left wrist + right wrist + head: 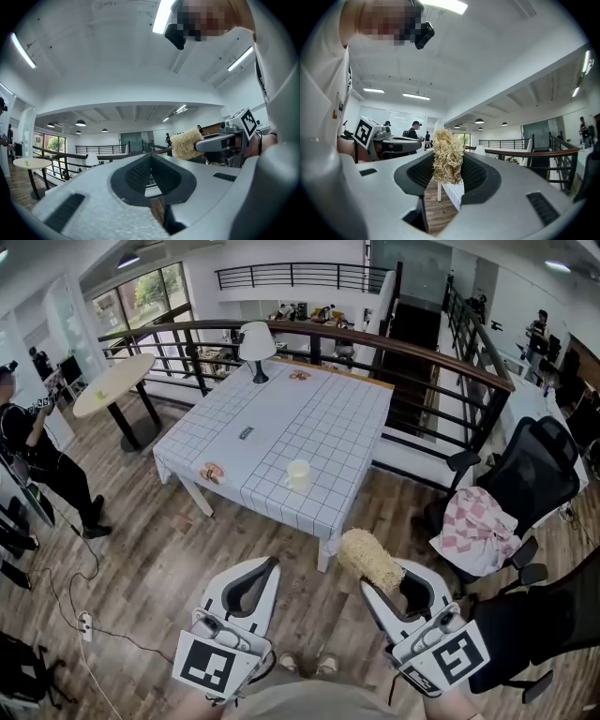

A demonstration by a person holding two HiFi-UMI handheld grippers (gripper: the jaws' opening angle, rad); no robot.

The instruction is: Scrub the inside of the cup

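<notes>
Plank flooring (159, 559) in a wood tone fills the near ground, with a white power strip (86, 624) and its cable lying at the left. Above this floor, the left gripper (265, 568) is level with its fingers (133, 176) together and nothing between them. The right gripper (380, 585) is also level, with its fingers (415, 176) clamped on a scrubber (368, 559), a straw-coloured bundle of coarse fibres that stands out past the tips.

A black office chair (539, 470) stands at the right, with a pink-and-white checked cloth (478, 526) draped over its seat. The table (319, 418) stands ahead, well apart from both grippers, under a white cloth ruled in a dark grid that hangs over the edges. A small plate of food (212, 472) sits near its left corner and a small dark object (246, 433) sits further in. A white lamp (257, 343) on a dark stem stands at the far side.

A round pale table (112, 385) on a dark pedestal stands to the left, and a person in dark clothing (37, 460) stands by it. A dark curved railing (375, 338) closes off the floor behind, with windows beyond it.

The cup (298, 474) stands upright near the table's near edge, right of centre. It is pale cream and plain, and it stands clear of everything else on the cloth.
</notes>
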